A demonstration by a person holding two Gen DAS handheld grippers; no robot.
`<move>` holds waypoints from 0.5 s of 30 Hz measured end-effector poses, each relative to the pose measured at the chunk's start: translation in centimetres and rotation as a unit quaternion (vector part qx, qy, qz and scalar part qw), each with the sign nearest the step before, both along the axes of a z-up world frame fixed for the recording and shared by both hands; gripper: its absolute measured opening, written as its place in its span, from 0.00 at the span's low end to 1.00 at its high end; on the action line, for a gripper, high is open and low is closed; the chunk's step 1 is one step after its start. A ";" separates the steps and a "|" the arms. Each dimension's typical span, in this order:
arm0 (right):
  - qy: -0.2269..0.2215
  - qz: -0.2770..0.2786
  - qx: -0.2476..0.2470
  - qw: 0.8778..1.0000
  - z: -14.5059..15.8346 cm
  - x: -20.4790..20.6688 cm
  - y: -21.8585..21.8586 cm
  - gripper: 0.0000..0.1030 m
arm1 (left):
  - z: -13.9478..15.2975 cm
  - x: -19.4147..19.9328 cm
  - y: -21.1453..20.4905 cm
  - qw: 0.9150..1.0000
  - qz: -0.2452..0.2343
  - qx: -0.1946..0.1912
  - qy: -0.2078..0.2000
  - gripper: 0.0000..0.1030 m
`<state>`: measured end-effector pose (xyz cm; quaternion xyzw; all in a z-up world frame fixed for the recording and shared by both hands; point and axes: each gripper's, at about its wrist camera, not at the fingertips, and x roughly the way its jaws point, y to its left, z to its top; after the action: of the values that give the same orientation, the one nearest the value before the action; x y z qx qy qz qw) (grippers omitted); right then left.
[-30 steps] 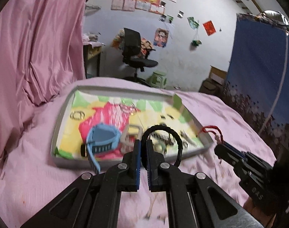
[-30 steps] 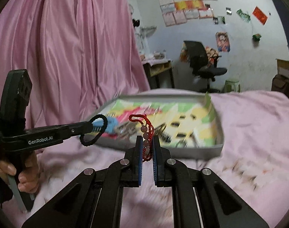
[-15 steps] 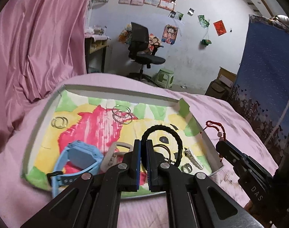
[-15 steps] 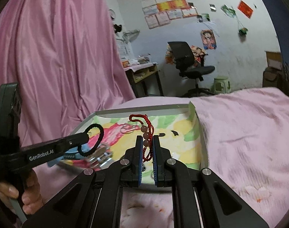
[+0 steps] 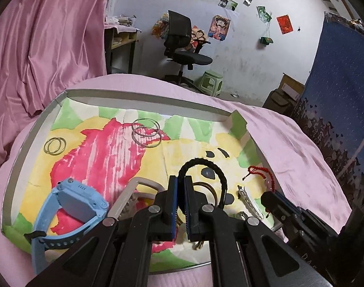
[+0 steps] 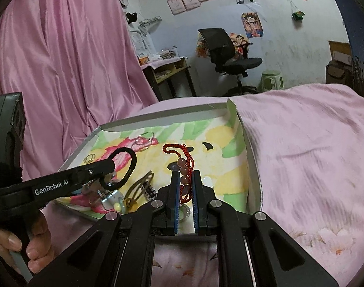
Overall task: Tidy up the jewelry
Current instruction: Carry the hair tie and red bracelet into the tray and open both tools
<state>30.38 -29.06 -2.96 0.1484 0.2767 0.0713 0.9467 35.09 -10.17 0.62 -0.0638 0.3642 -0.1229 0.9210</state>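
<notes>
Both grippers hang over the tray (image 5: 143, 95), left gripper (image 5: 180, 203) clamping a black braided bracelet (image 5: 206, 165), right gripper (image 6: 184, 191) a red beaded bracelet (image 6: 184, 165).

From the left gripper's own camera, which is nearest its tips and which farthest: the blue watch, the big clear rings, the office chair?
Measured from the left gripper:
1. Blue watch, just left of the tips, at the tray's near end.
2. Big clear rings, up by the tray's far end.
3. Office chair, across the room by the wall.
</notes>
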 end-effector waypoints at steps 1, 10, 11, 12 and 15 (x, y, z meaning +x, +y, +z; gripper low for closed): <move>0.003 -0.001 0.002 1.000 -0.1 0.1 0.0 0.08 | 0.0 0.1 0.0 1.000 0.000 0.002 0.000 0.06; 0.031 0.000 0.008 1.000 -1.6 0.7 0.1 0.08 | -0.2 0.9 -1.4 0.999 -0.001 0.054 0.008 0.06; 0.032 0.000 0.009 0.999 -1.7 0.8 0.1 0.08 | -0.2 1.0 -1.6 0.998 -0.003 0.063 0.010 0.06; 0.032 0.001 0.009 0.999 -1.8 0.8 0.1 0.08 | -0.2 1.2 -1.9 0.997 -0.006 0.076 0.011 0.06; 0.034 0.001 0.008 0.999 -1.8 0.8 0.2 0.08 | -0.4 1.5 -2.5 0.994 -0.012 0.108 0.020 0.06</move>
<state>31.20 -28.83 -4.80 0.1585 0.3080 0.0693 0.9355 36.63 -12.66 0.22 0.0382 0.3941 -0.0920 0.9136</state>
